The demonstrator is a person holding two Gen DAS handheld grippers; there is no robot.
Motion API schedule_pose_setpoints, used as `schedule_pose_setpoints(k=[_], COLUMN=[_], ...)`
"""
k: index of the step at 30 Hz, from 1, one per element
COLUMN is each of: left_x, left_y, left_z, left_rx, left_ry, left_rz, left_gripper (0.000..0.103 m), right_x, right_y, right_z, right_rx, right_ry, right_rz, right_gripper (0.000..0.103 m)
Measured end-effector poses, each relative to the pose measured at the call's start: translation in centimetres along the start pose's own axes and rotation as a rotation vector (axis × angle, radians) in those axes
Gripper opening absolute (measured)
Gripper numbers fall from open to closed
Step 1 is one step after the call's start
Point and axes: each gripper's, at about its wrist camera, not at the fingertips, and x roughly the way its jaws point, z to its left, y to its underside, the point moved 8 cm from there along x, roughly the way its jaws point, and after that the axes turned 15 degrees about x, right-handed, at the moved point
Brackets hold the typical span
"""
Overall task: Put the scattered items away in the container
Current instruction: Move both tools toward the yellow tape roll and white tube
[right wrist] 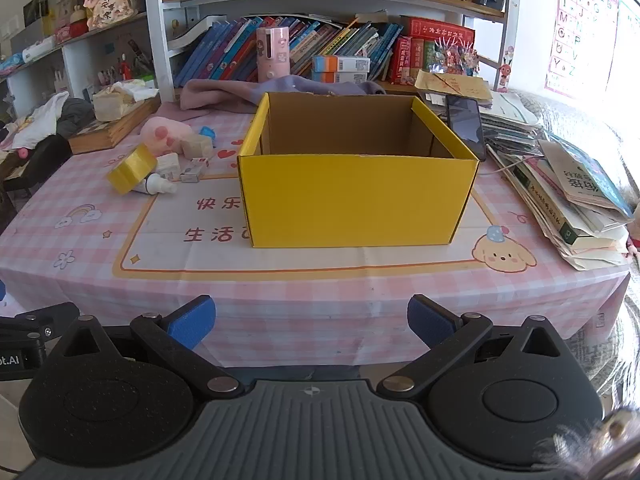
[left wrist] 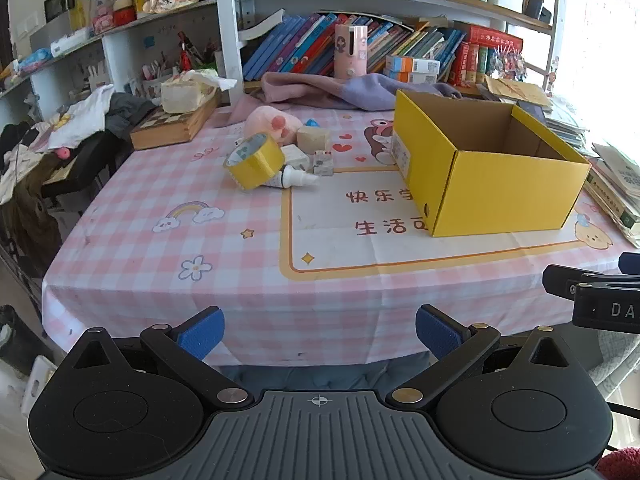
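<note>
Left wrist view: left gripper (left wrist: 320,334) hung off the table (left wrist: 168,264) edge, jaws wide, empty; right gripper (right wrist: 311,322) likewise. Open yellow cardboard box (right wrist: 356,196) looked empty. Yellow tape roll (left wrist: 255,161), white dropper bottle (left wrist: 294,179) and pink plush toy (left wrist: 269,123) clustered left of it. Judged: nothing started; reach for the tape first.

The near strip of the checked tablecloth (right wrist: 320,280) lies bare in front of the yellow box (right wrist: 356,196), whose top stands open. Left of the box, the tape roll (left wrist: 256,160), dropper bottle (left wrist: 294,179) and small blocks crowd together. A stack of books (right wrist: 568,216) hems the box's right side; a phone (right wrist: 464,124) leans near its far right corner.
</note>
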Motion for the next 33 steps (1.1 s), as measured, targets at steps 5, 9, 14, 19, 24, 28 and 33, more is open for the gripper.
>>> schedule_pose_setpoints(k=[5,9,14,19,24,28,33], left_x=[0.3,0.4,0.4,-0.1,-0.4,-0.7,-1.1], left_y=[0.1,0.1,0.3,0.1,-0.2,-0.4,-0.3], left_z=[0.1,0.0,0.0,-0.6,-0.8,-1.4,-1.3], left_rx=[0.007,0.009,0.017,0.054,0.073,0.101,0.106], left_ry=[0.002,0.009,0.021,0.02,0.023,0.03,0.031], left_rz=[0.004,0.001,0.008,-0.006,-0.018,-0.028,-0.035], left_gripper=[0.103,0.103,0.103,0.103,0.103,0.103,0.103], right_x=[-0.1,0.1,-0.1,-1.4,-1.2,-1.0,-1.3], right_y=[-0.1,0.0,-0.4,-0.9,-0.7,-0.7,-0.9], right_z=[0.4,0.5,0.7,1.5,1.5,0.8,0.0], right_rx=[0.004,0.001,-0.011,-0.042,-0.048,-0.006,0.054], right_ry=[-0.014,-0.01,0.01,0.019,0.028,0.036,0.041], right_rz=[-0.011,0.001,0.0,-0.044,-0.024,-0.005,-0.001], right_gripper=[0.103,0.103,0.102,0.102,0.102,0.102,0.102])
